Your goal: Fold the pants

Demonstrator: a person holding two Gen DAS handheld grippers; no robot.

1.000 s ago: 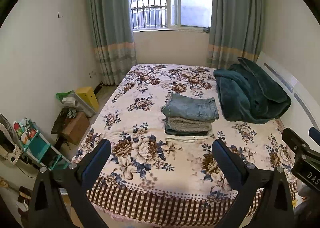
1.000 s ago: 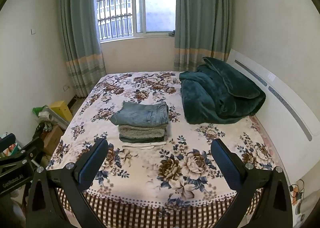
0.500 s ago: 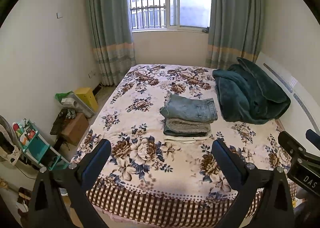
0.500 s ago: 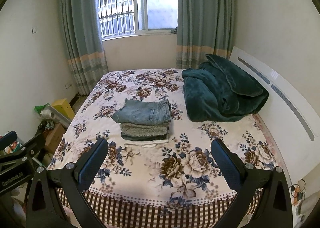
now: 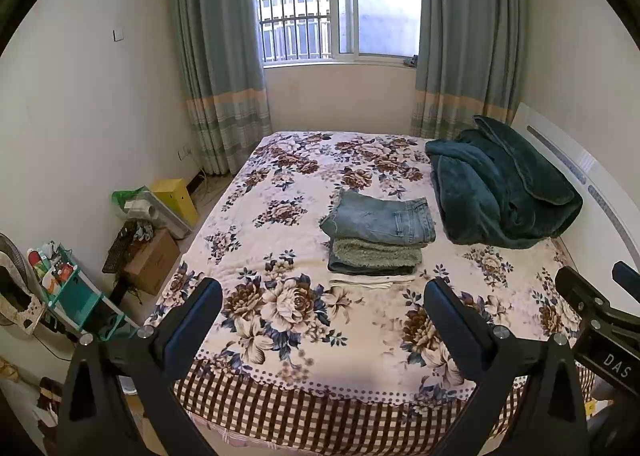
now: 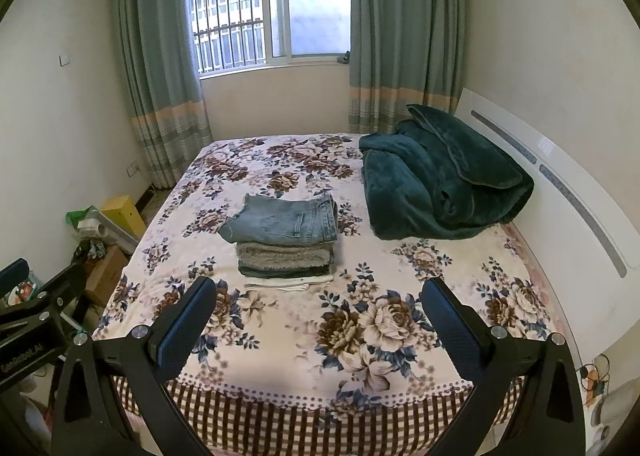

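A stack of folded clothes lies mid-bed: blue jeans (image 5: 380, 220) on top, a grey-green fleecy garment (image 5: 376, 256) under them, and a cream one (image 5: 370, 281) at the bottom. The jeans (image 6: 286, 222) also show in the right wrist view. My left gripper (image 5: 324, 316) is open and empty, held above the bed's near edge, well short of the stack. My right gripper (image 6: 320, 316) is open and empty at about the same distance. Each gripper shows at the edge of the other's view.
The bed (image 5: 280, 336) has a floral cover with a checked skirt. A dark green blanket (image 5: 504, 188) is heaped at the right by the white headboard (image 6: 560, 192). Boxes (image 5: 152, 260), a yellow bin (image 5: 174, 196) and a teal shelf (image 5: 68, 296) crowd the floor left.
Both grippers have drawn back and up slightly from the bed, so the stack looks a little farther away. The stack has not moved.
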